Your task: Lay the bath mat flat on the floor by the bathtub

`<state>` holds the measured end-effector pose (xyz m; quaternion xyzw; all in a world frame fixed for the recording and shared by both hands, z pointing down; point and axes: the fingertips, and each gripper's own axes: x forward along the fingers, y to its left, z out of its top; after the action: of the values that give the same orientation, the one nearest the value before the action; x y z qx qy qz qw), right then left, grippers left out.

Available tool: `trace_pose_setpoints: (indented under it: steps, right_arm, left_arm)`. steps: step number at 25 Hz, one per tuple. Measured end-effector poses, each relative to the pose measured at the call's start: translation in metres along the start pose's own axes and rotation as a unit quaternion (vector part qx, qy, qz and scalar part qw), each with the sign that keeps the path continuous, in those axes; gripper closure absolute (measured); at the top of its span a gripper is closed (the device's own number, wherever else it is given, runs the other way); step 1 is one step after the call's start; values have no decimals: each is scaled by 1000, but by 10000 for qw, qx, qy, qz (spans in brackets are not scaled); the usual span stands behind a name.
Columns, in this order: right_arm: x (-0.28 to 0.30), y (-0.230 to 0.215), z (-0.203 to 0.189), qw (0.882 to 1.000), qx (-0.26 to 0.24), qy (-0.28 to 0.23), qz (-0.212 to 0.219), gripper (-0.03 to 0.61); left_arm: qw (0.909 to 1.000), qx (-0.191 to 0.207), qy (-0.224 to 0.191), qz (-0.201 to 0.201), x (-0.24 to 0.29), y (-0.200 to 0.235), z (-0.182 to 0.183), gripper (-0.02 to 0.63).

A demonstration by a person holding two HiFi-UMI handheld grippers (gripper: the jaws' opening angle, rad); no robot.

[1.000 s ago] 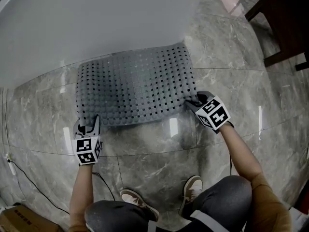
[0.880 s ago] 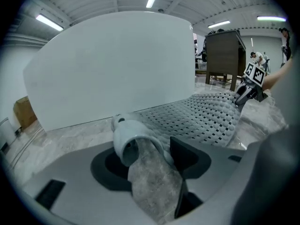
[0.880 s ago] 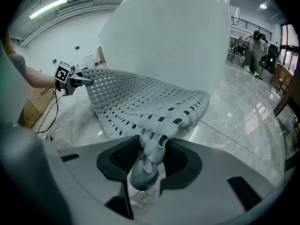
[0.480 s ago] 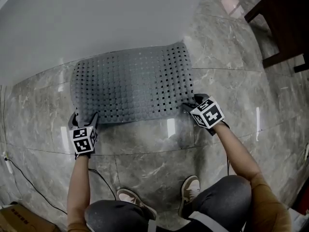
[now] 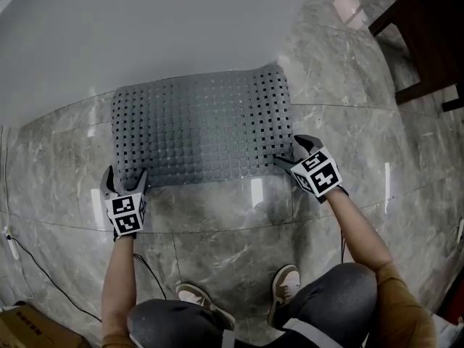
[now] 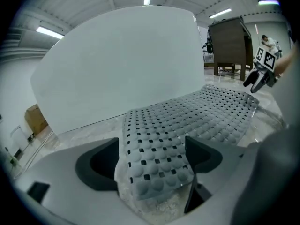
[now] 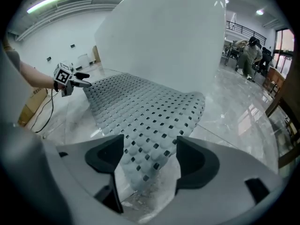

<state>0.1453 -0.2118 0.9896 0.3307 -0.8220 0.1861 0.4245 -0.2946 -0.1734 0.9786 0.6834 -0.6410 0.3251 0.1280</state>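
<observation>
**Bath mat let down flat beside the bathtub, both tongs opened**

Against the earlier frames, the near edge of the bath mat (image 5: 199,129) is no longer held up in a bulge. It is now seen lowered onto the marble floor (image 5: 239,245), and the mat's outline has been squared up along the bathtub (image 5: 145,27). The jaws of both grippers have just been opening. A near corner of the mat is still seen between each pair, but it is not pinched.

In the left gripper view, the left gripper (image 5: 125,178) is shown with its jaws spread wide. The mat's near left corner lies loose on the floor between them, on the side away from the bathtub. The right gripper (image 5: 290,151) is likewise shown with its jaws apart in its own view, and the near right corner lies between them, unpressed.

The mat is laid with its long axis parallel to the bathtub's side. Its far long edge is placed just beside the tub's base, and its near long edge is turned away from the tub. Its perforated, bumped face is turned upward. A slight hump is seen at the far right corner, closest to the tub's end.
</observation>
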Motion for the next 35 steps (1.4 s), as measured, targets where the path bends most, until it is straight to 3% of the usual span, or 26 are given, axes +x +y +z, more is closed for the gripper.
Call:
trace_pose_setpoints:
  steps: [4, 6, 10, 16, 18, 29, 35]
  right_arm:
    - [-2, -3, 12, 9994, 89, -303, -158, 247]
    - [-4, -5, 16, 9987, 55, -400, -325, 372]
    - [-6, -10, 26, 9965, -2, -597, -588, 483]
    - [-5, -11, 36, 9941, 13, -753, -784, 571]
    - [-6, -10, 39, 9934, -30, -814, -807, 574]
    - [-10, -9, 61, 9901, 108, -1103, -866, 574]
    - [-28, -5, 76, 9870, 184, -1274, -958, 574]
  left_arm:
    - [9999, 130, -54, 39, -5, -5, 7, 259]
    - [9999, 102, -42, 85, -5, -4, 8, 338]
    - [9999, -35, -73, 140, -3, -1, 8, 454]
    - [9998, 3, -164, 110, -2, -5, 11, 562]
    - [9998, 58, -143, 124, -2, -5, 11, 604]
    - [9998, -3, -208, 19, 6, -2, 21, 609]
    - [9992, -278, -258, 87, -4, 5, 21, 609]
